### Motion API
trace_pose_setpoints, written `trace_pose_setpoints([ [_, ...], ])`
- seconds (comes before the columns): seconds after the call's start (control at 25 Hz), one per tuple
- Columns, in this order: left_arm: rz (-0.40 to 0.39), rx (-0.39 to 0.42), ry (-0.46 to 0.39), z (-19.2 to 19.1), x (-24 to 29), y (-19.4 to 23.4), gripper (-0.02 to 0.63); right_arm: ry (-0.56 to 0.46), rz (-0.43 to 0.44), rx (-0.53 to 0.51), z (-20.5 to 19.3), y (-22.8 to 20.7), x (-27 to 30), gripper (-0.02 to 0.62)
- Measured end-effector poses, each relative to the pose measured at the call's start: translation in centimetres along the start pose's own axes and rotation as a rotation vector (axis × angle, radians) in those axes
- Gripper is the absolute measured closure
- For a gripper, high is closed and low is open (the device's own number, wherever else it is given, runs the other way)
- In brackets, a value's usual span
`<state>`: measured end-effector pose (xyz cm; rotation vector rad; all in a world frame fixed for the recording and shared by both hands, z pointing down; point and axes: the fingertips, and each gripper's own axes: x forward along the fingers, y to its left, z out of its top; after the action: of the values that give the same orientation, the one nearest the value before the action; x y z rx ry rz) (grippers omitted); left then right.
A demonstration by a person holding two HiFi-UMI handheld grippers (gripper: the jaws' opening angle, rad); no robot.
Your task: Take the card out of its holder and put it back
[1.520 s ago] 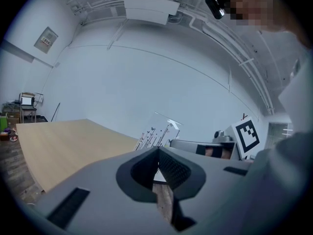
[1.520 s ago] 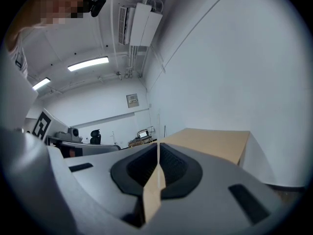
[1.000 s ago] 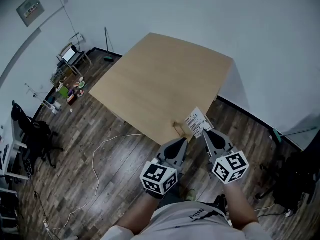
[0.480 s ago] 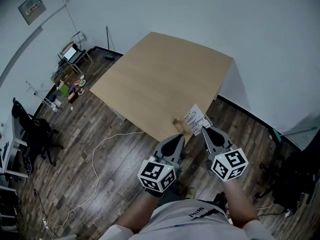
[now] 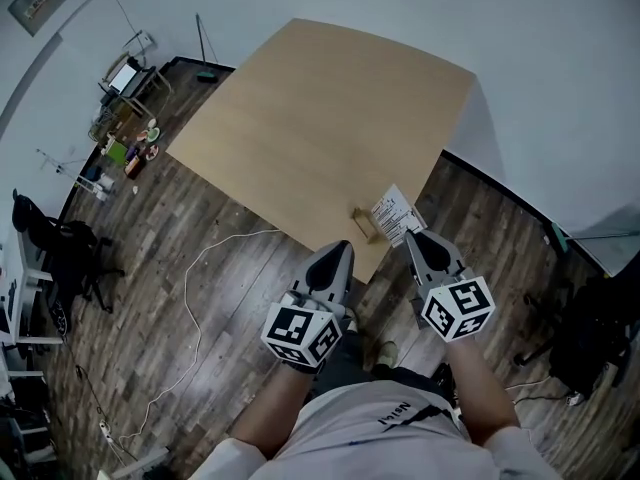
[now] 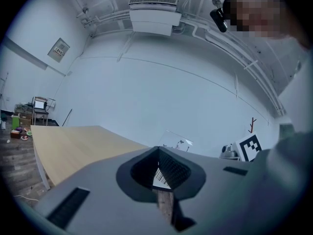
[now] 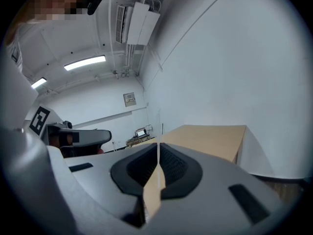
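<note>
Left gripper (image 5: 337, 256): jaws pressed together, nothing between them. It hangs off the desk (image 5: 320, 118), just short of the desk's near corner; its own view shows the jaws meeting (image 6: 159, 153) at their tips.

Holder (image 5: 362, 224): small wooden block on the desk, close to that near corner.

Card (image 5: 392, 214): white, printed, just right of the holder, at the desk's near right edge. Contact between card and holder cannot be made out.

Right gripper (image 5: 415, 238): jaws clamped on the card. In its own view the card (image 7: 158, 136) stands edge-on, upright, pinched between the pads (image 7: 168, 165).
</note>
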<state>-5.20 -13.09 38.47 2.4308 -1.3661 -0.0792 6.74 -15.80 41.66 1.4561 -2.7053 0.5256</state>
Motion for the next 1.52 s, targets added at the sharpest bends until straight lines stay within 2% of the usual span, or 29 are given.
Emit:
trace_pose_setpoints([
  [0.48, -0.038, -0.009, 0.056, -3.4, 3.4, 6.1, 0.594, 0.036, -0.008, -0.052, -7.7, -2.4, 7.1, 0.571],
  [0.84, -0.046, -0.014, 0.107, -6.6, 5.4, 8.9, 0.594, 0.068, -0.015, -0.072, -12.2, -4.4, 9.8, 0.569],
  [1.28, -0.042, -0.021, 0.135, -8.6, 6.6, 10.4, 0.594, 0.103, -0.013, -0.06, -15.4, -5.7, 11.1, 0.571],
  [1.52, -0.047, -0.023, 0.143, -8.5, 6.8, 11.0, 0.594, 0.096, -0.018, -0.052, -15.6, -5.6, 11.6, 0.569],
])
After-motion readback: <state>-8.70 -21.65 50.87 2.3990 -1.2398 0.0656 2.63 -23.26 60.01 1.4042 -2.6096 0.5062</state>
